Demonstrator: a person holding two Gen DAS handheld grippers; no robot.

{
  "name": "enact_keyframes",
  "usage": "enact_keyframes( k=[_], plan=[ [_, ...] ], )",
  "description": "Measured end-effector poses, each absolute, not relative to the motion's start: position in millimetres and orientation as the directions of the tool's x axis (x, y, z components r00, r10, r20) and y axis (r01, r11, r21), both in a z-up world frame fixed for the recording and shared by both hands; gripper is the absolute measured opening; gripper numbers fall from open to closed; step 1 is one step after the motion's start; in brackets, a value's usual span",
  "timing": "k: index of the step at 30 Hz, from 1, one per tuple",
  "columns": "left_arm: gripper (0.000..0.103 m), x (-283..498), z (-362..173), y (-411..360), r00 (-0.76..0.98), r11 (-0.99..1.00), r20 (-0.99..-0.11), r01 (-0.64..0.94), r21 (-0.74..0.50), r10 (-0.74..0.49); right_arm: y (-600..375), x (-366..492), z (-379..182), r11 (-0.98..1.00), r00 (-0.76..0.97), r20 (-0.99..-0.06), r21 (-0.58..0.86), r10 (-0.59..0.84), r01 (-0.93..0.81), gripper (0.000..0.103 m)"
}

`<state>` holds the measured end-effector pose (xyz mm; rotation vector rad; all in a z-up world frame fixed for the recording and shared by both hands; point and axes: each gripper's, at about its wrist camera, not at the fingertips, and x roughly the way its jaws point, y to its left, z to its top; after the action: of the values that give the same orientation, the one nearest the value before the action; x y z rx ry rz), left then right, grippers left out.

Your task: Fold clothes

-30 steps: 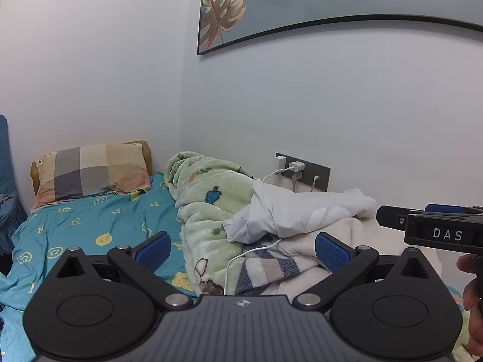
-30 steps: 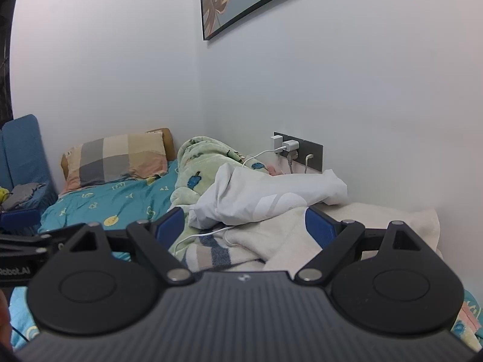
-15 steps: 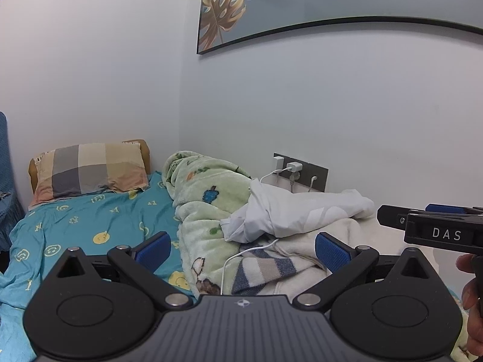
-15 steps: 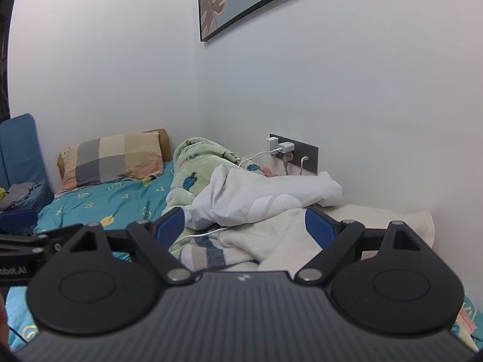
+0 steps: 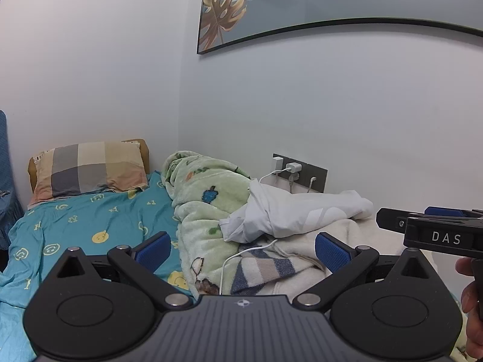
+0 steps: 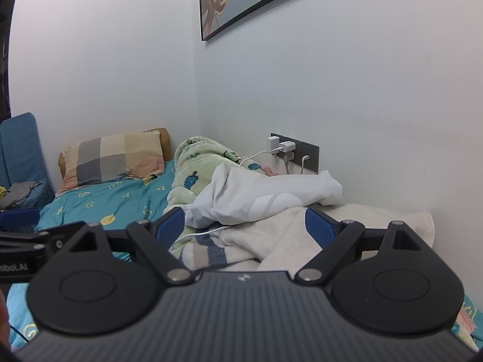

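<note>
A crumpled white garment (image 5: 289, 217) (image 6: 262, 199) lies on a pile of bedding against the wall. Under it sits a cream knit with blue and grey stripes (image 5: 262, 268) (image 6: 211, 250). My left gripper (image 5: 241, 250) hovers open in front of the pile, nothing between its blue pads. My right gripper (image 6: 244, 226) is also open and empty, held short of the cream knit. In the left wrist view the right gripper's side (image 5: 434, 232) shows at the right edge with a hand on it.
A green cartoon blanket (image 5: 199, 208) is bunched beside the clothes. A white charging cable (image 5: 241, 256) runs from a wall socket (image 5: 299, 172) across the pile. A checked pillow (image 5: 87, 172) lies at the head of the teal sheet (image 5: 87, 226). A blue chair (image 6: 18, 157) stands at the left.
</note>
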<state>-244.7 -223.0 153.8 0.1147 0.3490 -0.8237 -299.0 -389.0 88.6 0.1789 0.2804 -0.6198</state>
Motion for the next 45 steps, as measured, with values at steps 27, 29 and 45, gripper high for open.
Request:
enact_keyframes(
  k=[27, 29, 45],
  plan=[
    [0.103, -245.1, 153.8, -222.0, 0.622, 0.674, -0.344, 0.738, -0.041, -0.703, -386.3, -298.9, 90.0, 0.800, 0.775, -0.314, 0.075, -0.548, 0.596, 0.088],
    [0.103, -245.2, 154.1, -221.5, 0.622, 0.673, -0.344, 0.739, -0.041, -0.704, -385.9, -299.0, 89.9, 0.799, 0.775, -0.314, 0.074, -0.549, 0.596, 0.088],
    [0.103, -247.2, 154.4, -219.3, 0.616, 0.667, -0.344, 0.744, -0.043, -0.709, -384.0, -300.7, 90.4, 0.796, 0.771, -0.319, 0.075, -0.551, 0.601, 0.088]
  ],
)
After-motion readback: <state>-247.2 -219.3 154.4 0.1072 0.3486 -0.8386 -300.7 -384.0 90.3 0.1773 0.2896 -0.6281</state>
